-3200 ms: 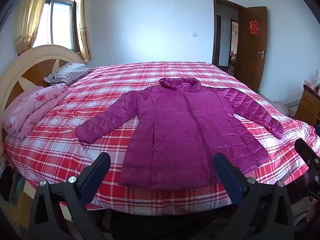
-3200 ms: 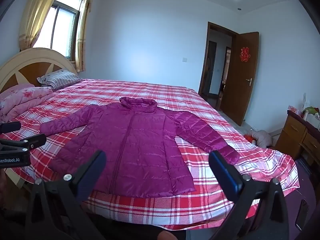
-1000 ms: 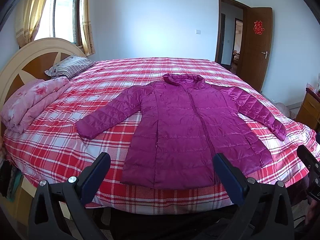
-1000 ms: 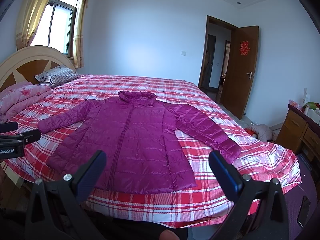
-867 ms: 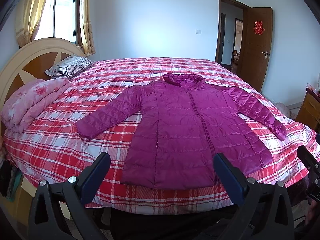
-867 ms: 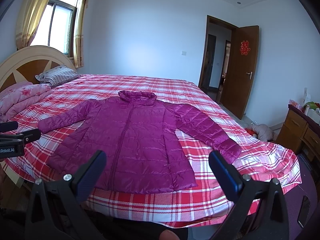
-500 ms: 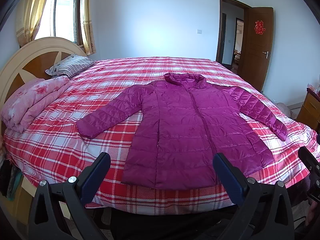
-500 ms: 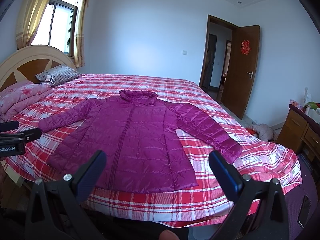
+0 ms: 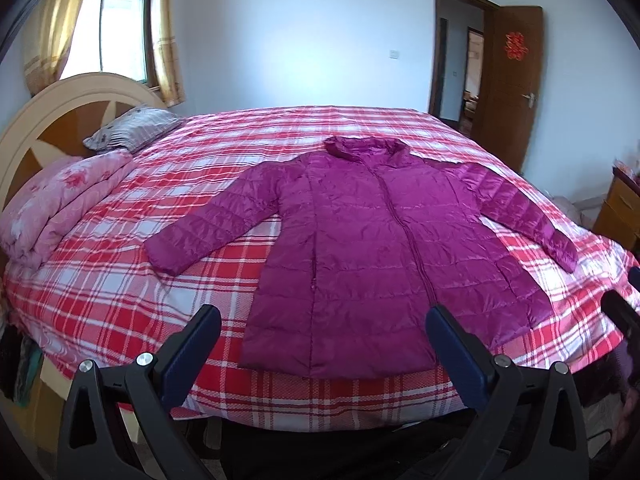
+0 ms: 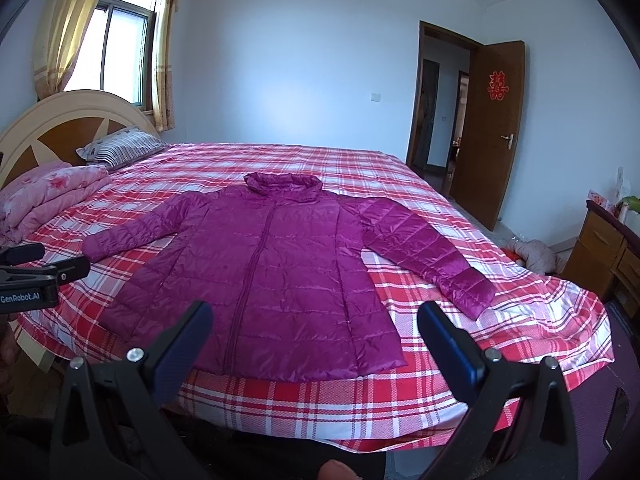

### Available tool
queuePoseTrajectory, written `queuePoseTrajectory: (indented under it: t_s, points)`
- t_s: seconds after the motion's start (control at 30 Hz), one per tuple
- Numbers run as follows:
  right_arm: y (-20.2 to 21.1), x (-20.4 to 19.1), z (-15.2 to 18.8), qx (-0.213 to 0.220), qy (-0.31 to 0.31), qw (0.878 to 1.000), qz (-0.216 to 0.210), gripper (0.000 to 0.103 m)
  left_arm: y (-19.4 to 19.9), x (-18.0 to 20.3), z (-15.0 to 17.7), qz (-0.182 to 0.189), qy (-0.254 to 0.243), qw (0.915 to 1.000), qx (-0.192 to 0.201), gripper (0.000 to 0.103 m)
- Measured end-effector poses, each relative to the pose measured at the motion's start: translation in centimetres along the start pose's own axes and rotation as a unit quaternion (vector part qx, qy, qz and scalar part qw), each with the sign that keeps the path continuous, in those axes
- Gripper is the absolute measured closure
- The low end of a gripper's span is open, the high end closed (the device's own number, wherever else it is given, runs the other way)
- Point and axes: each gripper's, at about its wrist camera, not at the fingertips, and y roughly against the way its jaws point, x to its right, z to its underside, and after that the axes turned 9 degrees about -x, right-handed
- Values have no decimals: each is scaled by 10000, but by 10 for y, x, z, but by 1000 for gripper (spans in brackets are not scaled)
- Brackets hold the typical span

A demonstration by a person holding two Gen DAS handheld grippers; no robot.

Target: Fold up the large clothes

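We hold both tongs spread, gripping nothing: left tongs (image 9: pixel 322 322), right tongs (image 10: pixel 314 318). The magenta puffer jacket (image 9: pixel 376 248) lies flat on the plaid bed (image 9: pixel 120 304), zipped, 2 sleeves out, hem near the bed's front edge, just ahead of both tongs, not touching. Folded pink quilt (image 9: pixel 60 204) sits left; bare bedspread around the sleeves.

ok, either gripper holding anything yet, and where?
Nothing is held. Left gripper and right gripper are both open, short of the jacket lying flat on the bed.
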Motion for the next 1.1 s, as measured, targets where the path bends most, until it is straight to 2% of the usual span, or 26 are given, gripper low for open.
queuePoseTrajectory:
  t_s: [0.07,0.17,0.23,0.37,0.47,0.57,0.67,0.77,0.83,0.9,0.97,1.03,1.07,1.1]
  points:
    - [-6,15,0,68,-290,9992,-276,0,-8,4,-2,40,-204,9998,40,1]
    - [-25,40,1,67,-547,9978,-364,0,-26,8,-9,-118,-409,9991,90,1]
    - [-43,63,3,-76,-729,9971,-197,0,-43,8,-18,-210,-463,9987,62,1]
    - [-82,116,0,-627,-999,9925,329,0,-84,8,-41,-385,-592,9974,117,1]
    - [-108,185,-1,-867,-1946,9767,242,0,-112,7,-56,-384,-619,9972,150,1]
    - [-137,251,-2,-1081,-2795,9525,533,1,-144,6,-70,-556,-640,9962,180,1]
    - [-163,288,-6,-1324,-3033,9403,795,10,-178,0,-83,-653,-553,9963,92,1]
    - [-190,304,-14,-1561,-2997,9362,964,14,-206,-5,-91,-720,-420,9965,-105,1]
    - [-207,306,-17,-1768,-2915,9357,911,20,-221,-7,-92,-709,-326,9967,-239,1]
    - [-227,303,-16,-2022,-2771,9355,845,33,-232,-7,-91,-729,-304,9964,-320,1]
    - [-240,300,-16,-2087,-2554,9396,908,41,-238,-9,-90,-734,-263,9961,-404,1]
    - [-239,295,-20,-2013,-2305,9469,982,55,-238,-13,-89,-660,-166,9967,-433,1]
    - [-235,296,-22,-1971,-2283,9492,895,75,-237,-14,-88,-625,-131,9970,-427,1]
    - [-231,297,-24,-1947,-2279,9498,899,82,-234,-16,-87,-597,-100,9973,-410,1]
